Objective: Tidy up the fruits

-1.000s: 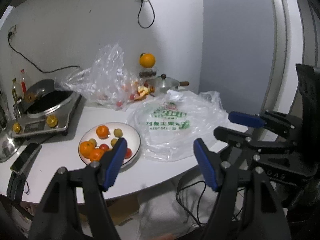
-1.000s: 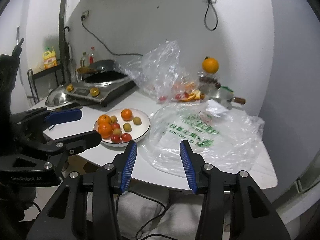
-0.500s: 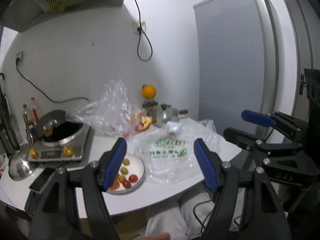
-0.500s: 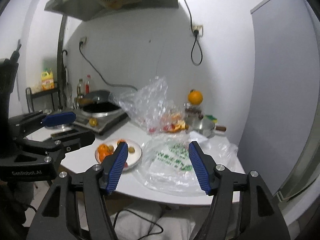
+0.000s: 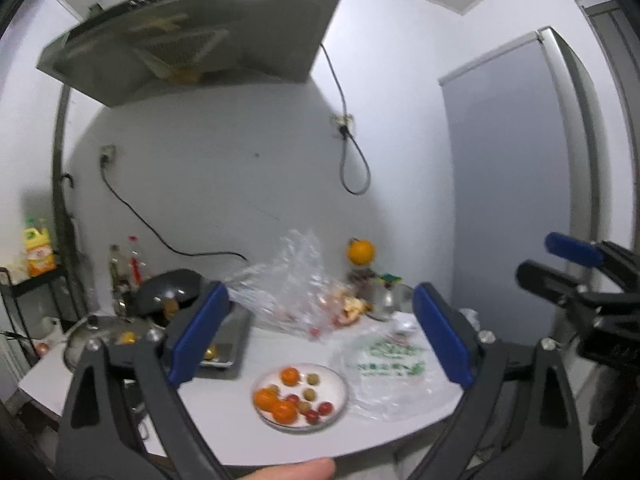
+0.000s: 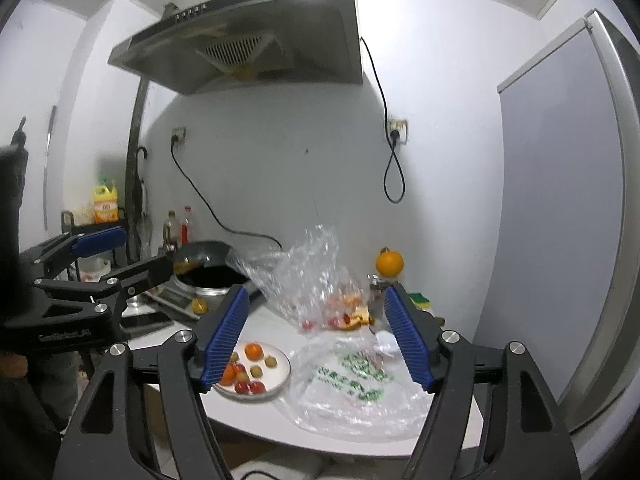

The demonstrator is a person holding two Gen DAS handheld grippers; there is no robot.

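Observation:
A white plate (image 5: 341,385) (image 6: 285,365) sits on the white counter, holding oranges (image 5: 266,398), small red tomatoes (image 6: 256,387) and green fruits (image 5: 308,393). Right of it lies a printed plastic bag (image 5: 390,372) (image 6: 352,380). Behind is a crumpled clear bag (image 5: 292,292) (image 6: 312,276) with fruit inside. One orange (image 5: 360,252) (image 6: 389,262) stands on a jar. My left gripper (image 5: 320,336) (image 6: 132,254) and right gripper (image 6: 316,336) (image 5: 560,262) hover level, well back from the counter. Both jaws are opening, with nothing between them.
An induction cooker with a dark wok (image 5: 170,290) (image 6: 208,264) stands at the left, under a range hood (image 5: 192,36). Bottles (image 6: 178,226) line the wall. A small pot (image 5: 390,296) and a sponge (image 6: 419,299) sit behind the bags. A grey fridge (image 6: 560,208) bounds the right.
Both grippers have risen and drawn back from the counter, so the plate looks smaller and the range hood has come into view. Both pairs of jaws stand wider than before.

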